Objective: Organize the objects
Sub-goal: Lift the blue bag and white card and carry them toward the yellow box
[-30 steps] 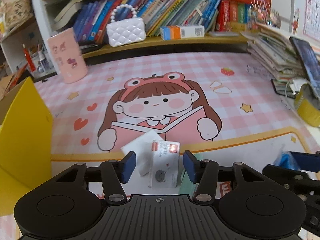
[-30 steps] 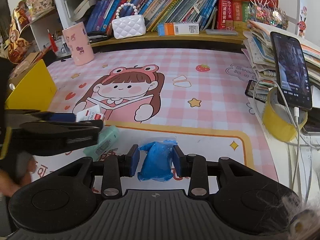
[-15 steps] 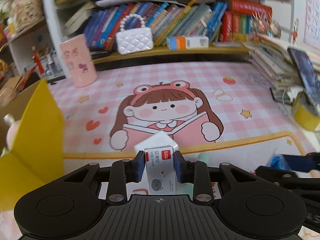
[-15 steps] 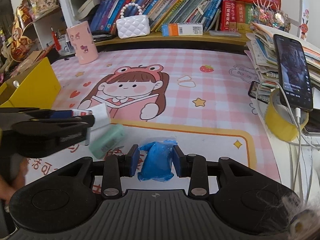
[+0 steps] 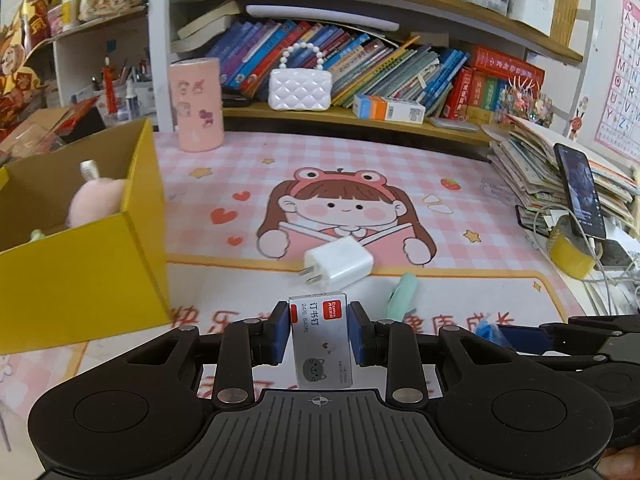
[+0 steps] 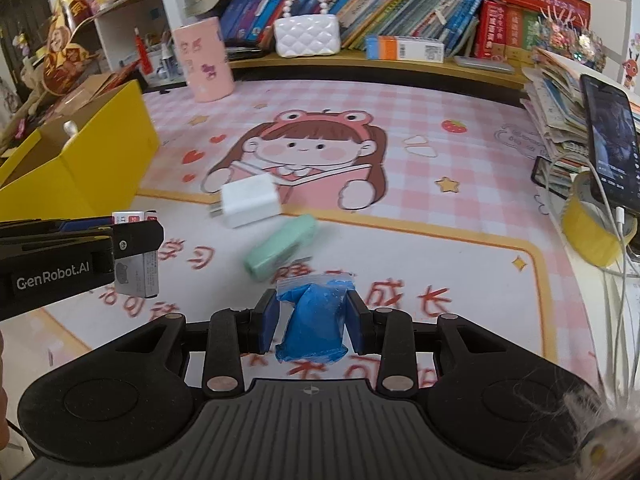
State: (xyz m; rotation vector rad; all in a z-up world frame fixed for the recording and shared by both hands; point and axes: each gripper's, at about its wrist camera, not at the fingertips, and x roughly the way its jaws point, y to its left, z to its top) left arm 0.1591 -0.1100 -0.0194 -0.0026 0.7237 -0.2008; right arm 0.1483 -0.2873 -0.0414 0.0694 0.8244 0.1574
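My left gripper (image 5: 319, 330) is shut on a small grey staple box (image 5: 321, 342) with a red label, held above the desk mat; the box also shows in the right wrist view (image 6: 136, 268). My right gripper (image 6: 312, 318) is shut on a blue plastic bag (image 6: 314, 324). A white charger plug (image 5: 338, 262) and a mint green stapler (image 5: 402, 292) lie on the mat ahead; the right wrist view shows the same plug (image 6: 250, 200) and stapler (image 6: 280, 248). An open yellow box (image 5: 80, 248) stands at the left with a pink plush toy (image 5: 94, 202) inside.
A pink cup (image 5: 196, 104) and a white quilted purse (image 5: 300, 88) stand at the back by the bookshelf. A stack of books with a phone (image 5: 580, 188) and a yellow tape roll (image 5: 570, 256) sit at the right edge.
My left gripper closed on the staple box and lifted it off the mat, uncovering the charger plug. The right gripper kept its hold on the blue bag and rose too.
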